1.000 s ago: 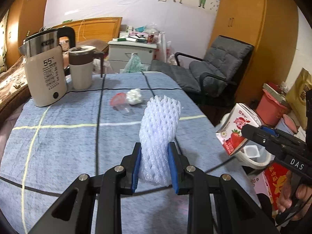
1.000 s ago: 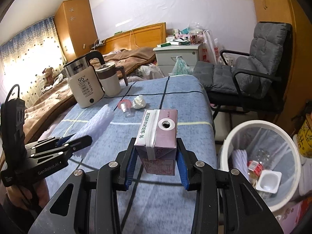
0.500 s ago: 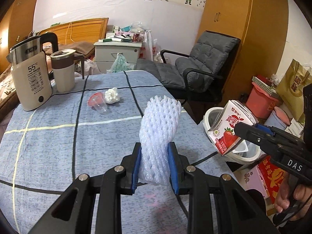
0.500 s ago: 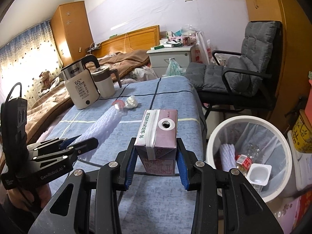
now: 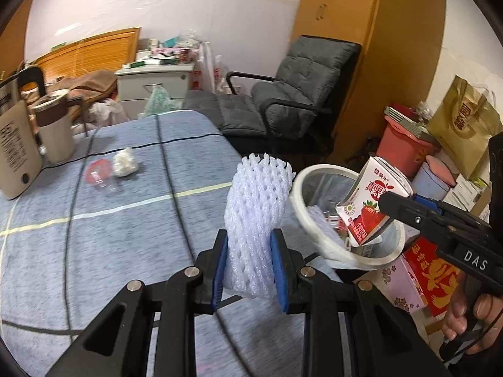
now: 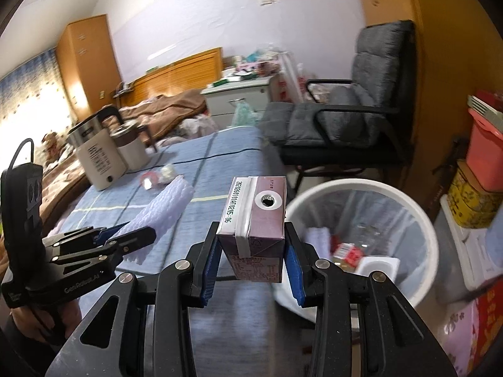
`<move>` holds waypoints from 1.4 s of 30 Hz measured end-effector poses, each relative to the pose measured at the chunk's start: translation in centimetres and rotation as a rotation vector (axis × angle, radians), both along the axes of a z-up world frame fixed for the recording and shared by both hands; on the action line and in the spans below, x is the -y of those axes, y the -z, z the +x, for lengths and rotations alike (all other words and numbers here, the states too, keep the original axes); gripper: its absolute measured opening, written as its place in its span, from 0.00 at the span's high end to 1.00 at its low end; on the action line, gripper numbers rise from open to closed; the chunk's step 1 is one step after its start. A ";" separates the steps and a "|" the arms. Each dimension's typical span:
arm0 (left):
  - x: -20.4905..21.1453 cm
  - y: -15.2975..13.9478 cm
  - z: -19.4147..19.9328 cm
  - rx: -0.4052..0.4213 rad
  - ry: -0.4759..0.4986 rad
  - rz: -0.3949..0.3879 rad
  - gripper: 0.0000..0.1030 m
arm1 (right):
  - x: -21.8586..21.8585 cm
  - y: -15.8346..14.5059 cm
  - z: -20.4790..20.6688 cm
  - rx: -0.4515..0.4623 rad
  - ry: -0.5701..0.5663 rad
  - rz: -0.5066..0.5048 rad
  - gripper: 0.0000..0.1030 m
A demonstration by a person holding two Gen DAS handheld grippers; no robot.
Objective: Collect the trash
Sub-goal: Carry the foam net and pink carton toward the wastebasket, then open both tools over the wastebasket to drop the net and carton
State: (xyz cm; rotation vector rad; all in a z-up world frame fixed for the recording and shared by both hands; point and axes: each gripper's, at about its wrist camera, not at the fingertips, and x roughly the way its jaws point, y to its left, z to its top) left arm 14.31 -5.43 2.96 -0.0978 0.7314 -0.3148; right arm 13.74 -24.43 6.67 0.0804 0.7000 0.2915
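My left gripper (image 5: 248, 267) is shut on a white foam fruit net (image 5: 256, 216), held upright above the right edge of the blue-clothed table (image 5: 94, 251). My right gripper (image 6: 251, 264) is shut on a strawberry milk carton (image 6: 254, 223), held above the table edge just left of the white trash bin (image 6: 361, 201). In the left wrist view the carton (image 5: 371, 204) hangs over the bin's rim (image 5: 314, 235). A crumpled white tissue (image 5: 125, 162) and a clear cup with a red lid (image 5: 99, 174) lie on the table.
A kettle (image 5: 14, 147) and a lidded mug (image 5: 55, 128) stand at the table's far left. A grey armchair (image 5: 292, 100) stands behind the bin. Boxes, a red bucket (image 5: 402, 147) and a gold bag (image 5: 465, 125) crowd the floor at right. The bin holds several pieces of trash.
Both grippers have moved right, toward the bin, with their loads still held. The bin is now closer in both views, and the carton has reached over its rim.
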 end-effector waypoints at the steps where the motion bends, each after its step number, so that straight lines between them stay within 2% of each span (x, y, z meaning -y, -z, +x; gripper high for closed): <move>1: 0.6 0.0 0.3 -0.001 0.012 -0.002 0.73 | 0.8 0.0 0.1 -0.001 0.018 0.001 0.62; 9: 5.2 0.4 2.5 -0.015 0.098 -0.008 0.73 | 5.3 0.4 0.8 -0.010 0.118 0.005 0.62; 18: 9.7 1.5 4.6 -0.052 0.184 0.003 0.73 | 8.4 2.0 1.5 -0.049 0.170 0.009 0.62; 31: 12.2 3.3 6.7 -0.098 0.224 0.012 0.71 | 10.2 3.9 2.8 -0.099 0.193 0.025 0.62; 34: 12.6 3.5 7.0 -0.103 0.226 0.010 0.64 | 10.4 4.4 3.3 -0.121 0.184 0.027 0.62; 36: 12.5 3.6 7.1 -0.106 0.225 0.001 0.47 | 10.3 4.6 3.4 -0.124 0.186 0.019 0.61; 39: 12.1 3.4 7.1 -0.099 0.220 -0.020 0.45 | 10.2 4.4 3.2 -0.108 0.185 0.021 0.53; 42: 11.6 3.0 6.9 -0.086 0.210 -0.029 0.45 | 10.1 4.1 2.9 -0.092 0.185 0.017 0.52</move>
